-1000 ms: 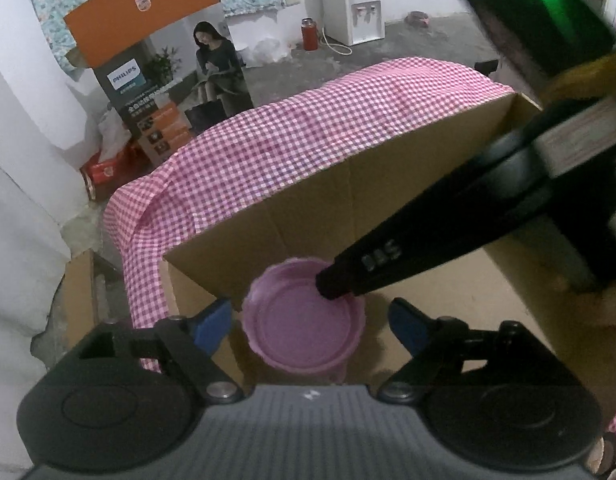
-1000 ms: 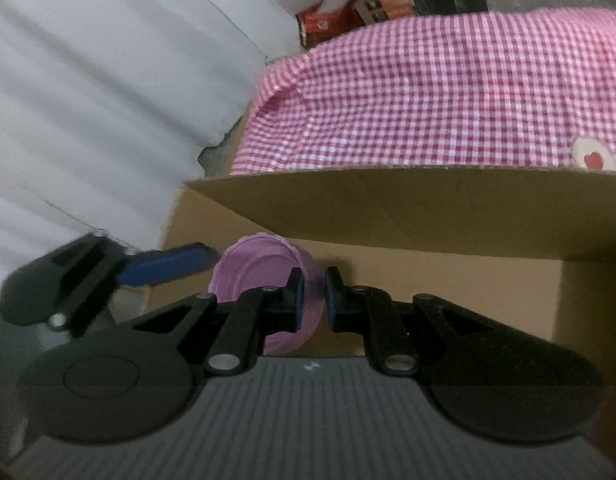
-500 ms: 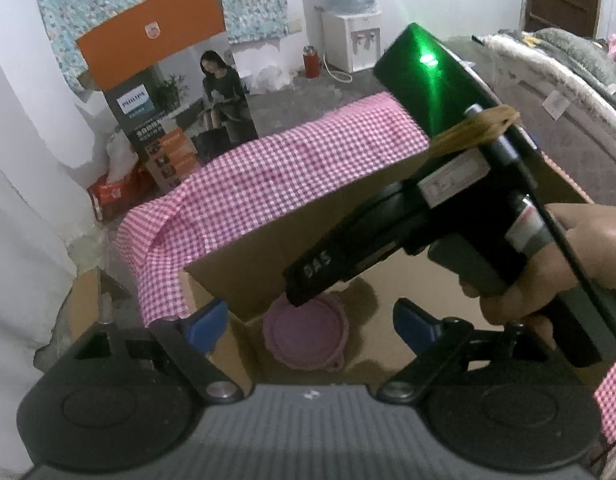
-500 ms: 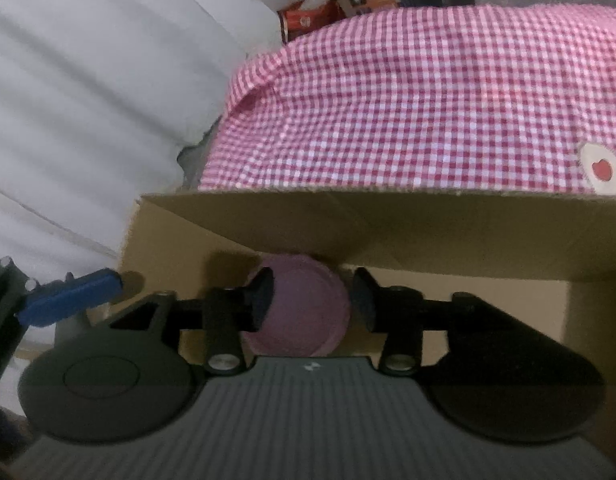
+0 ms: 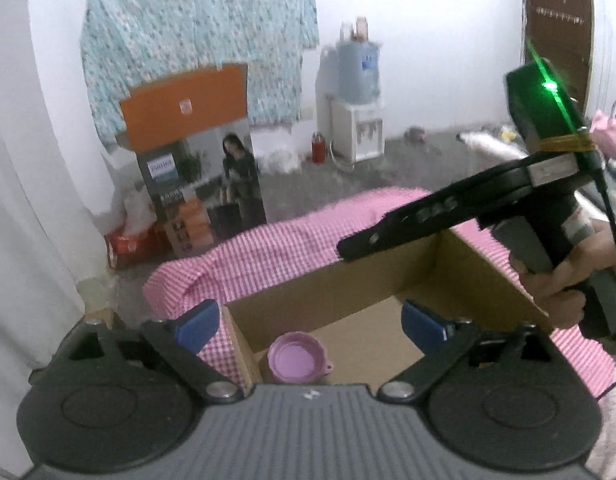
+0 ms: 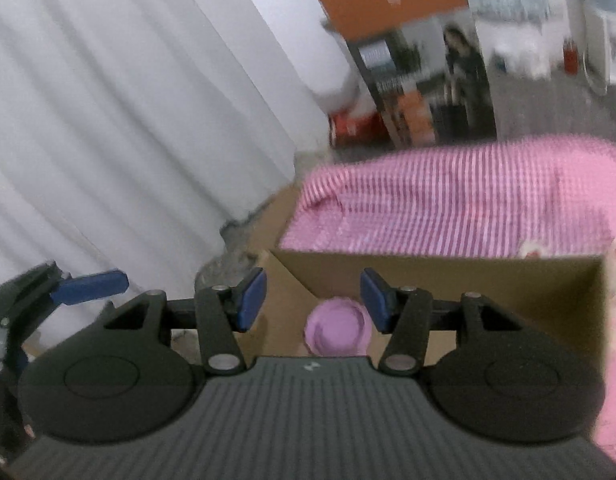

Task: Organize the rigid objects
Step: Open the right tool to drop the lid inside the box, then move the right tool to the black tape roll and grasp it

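Observation:
A round pink cup (image 5: 297, 360) stands upright on the floor of an open cardboard box (image 5: 328, 292), near its left corner. My left gripper (image 5: 310, 320) hovers above the box, its jaws opening wide with nothing between them. My right gripper (image 6: 314, 300) also hangs above the box (image 6: 468, 276); its jaws are opening and hold nothing, with the cup (image 6: 336, 328) far below them. In the left wrist view the right gripper (image 5: 428, 220) reaches in from the right, held by a hand (image 5: 568, 280). A blue left finger (image 6: 89, 286) shows at the left edge.
A pink checked cloth (image 5: 287, 248) covers the surface around and behind the box. White curtains (image 6: 127, 140) hang on the left. A tall printed carton (image 5: 211, 188), a water dispenser (image 5: 358, 120) and a red flask (image 5: 318, 148) stand on the floor beyond.
My right gripper let go of the cup's rim and opened. Both grippers rose up and back out of the box. The cup stays on the box floor.

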`<control>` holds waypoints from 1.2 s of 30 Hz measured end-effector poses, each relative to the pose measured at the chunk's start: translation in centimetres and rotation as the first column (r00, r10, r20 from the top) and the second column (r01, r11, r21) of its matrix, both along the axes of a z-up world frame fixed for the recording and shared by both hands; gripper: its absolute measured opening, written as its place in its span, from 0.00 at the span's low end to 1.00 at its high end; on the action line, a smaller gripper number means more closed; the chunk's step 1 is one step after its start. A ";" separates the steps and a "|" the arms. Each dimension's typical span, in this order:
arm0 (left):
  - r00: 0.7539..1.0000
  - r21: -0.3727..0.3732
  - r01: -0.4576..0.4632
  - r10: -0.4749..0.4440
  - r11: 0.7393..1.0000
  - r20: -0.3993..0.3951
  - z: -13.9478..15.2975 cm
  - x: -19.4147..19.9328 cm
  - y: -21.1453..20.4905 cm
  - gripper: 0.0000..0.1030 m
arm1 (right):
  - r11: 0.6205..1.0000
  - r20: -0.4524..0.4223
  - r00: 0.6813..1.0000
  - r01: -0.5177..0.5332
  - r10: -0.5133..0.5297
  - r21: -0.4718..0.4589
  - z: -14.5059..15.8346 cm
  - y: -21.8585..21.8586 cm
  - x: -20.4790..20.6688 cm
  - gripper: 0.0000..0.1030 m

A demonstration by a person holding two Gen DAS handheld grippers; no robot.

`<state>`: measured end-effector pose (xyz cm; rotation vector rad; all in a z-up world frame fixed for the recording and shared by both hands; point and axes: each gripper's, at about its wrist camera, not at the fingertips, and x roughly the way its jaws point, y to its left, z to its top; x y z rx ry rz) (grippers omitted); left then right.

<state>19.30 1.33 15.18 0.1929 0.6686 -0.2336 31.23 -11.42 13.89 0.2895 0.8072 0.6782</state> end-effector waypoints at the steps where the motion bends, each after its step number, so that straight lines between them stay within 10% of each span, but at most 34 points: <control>1: 1.000 -0.006 0.001 0.000 1.000 0.013 0.5 -0.8 0.1 0.96 | 1.000 0.033 0.999 -0.001 0.001 0.014 1.1 -0.7 -1.0 0.50; 14: 0.995 -0.087 0.104 -0.103 0.991 0.017 -2.2 -10.6 -1.3 0.99 | 0.985 0.243 0.969 -0.010 -0.033 0.174 8.5 -10.4 -17.7 0.50; 25: 0.949 -0.092 0.257 -0.269 0.962 -0.164 -12.8 -14.8 -7.3 0.98 | 0.992 0.025 0.993 0.117 -0.119 0.046 -4.8 -13.7 -29.9 0.50; 36: 0.901 0.079 0.387 -0.359 0.918 -0.242 -19.1 -15.3 -13.6 0.95 | 0.973 -0.084 0.989 0.106 -0.125 -0.203 -13.5 -10.0 -28.3 0.44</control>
